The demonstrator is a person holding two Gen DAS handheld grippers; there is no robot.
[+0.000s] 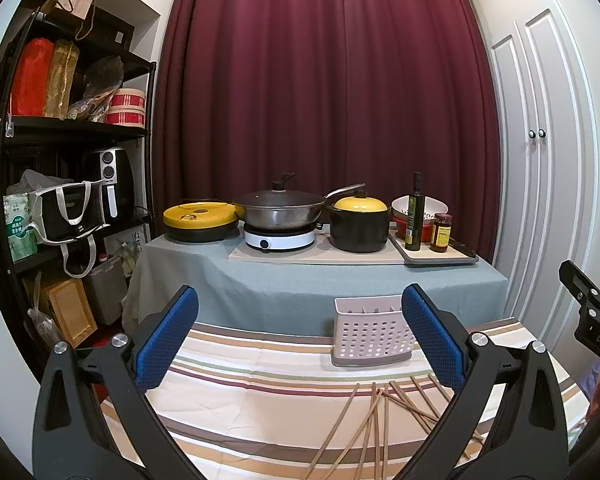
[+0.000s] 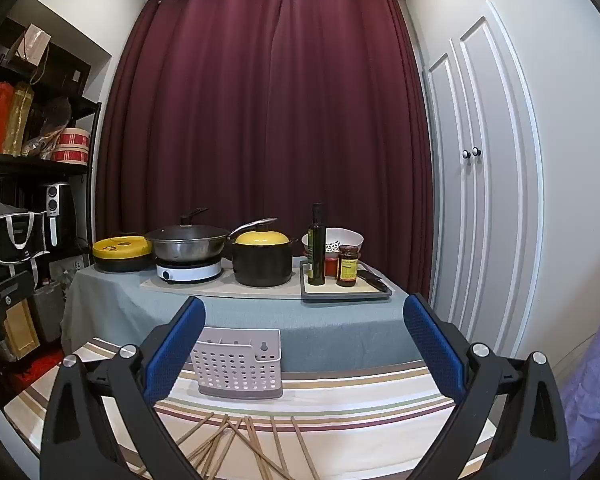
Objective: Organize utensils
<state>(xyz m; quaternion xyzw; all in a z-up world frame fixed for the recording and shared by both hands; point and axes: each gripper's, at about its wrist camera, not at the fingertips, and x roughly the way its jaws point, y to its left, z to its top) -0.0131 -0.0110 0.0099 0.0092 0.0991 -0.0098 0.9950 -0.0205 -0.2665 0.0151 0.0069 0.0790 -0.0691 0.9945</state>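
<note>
Several wooden chopsticks (image 1: 374, 424) (image 2: 236, 446) lie scattered on the striped tablecloth (image 1: 252, 384) (image 2: 360, 408) near its front. Behind them, at the cloth's far edge, stands a white perforated utensil holder (image 1: 371, 332) (image 2: 238, 362); nothing shows above its rim. My left gripper (image 1: 300, 336) is open above the cloth, left of the holder, with nothing between its blue pads. My right gripper (image 2: 304, 344) is open too, held above the chopsticks, its left finger in front of the holder's left side. The right gripper's black body (image 1: 592, 308) shows at the left wrist view's right edge.
Behind stands a grey-clothed table (image 1: 300, 280) with a yellow-lidded griddle (image 1: 200, 216), a wok on a hob (image 1: 278, 216), a yellow-lidded black pot (image 1: 360, 220), and a tray with oil bottle (image 1: 415, 216), jar and bowls. A black shelf rack (image 1: 60, 160) is at left, a white cupboard (image 2: 484, 184) at right.
</note>
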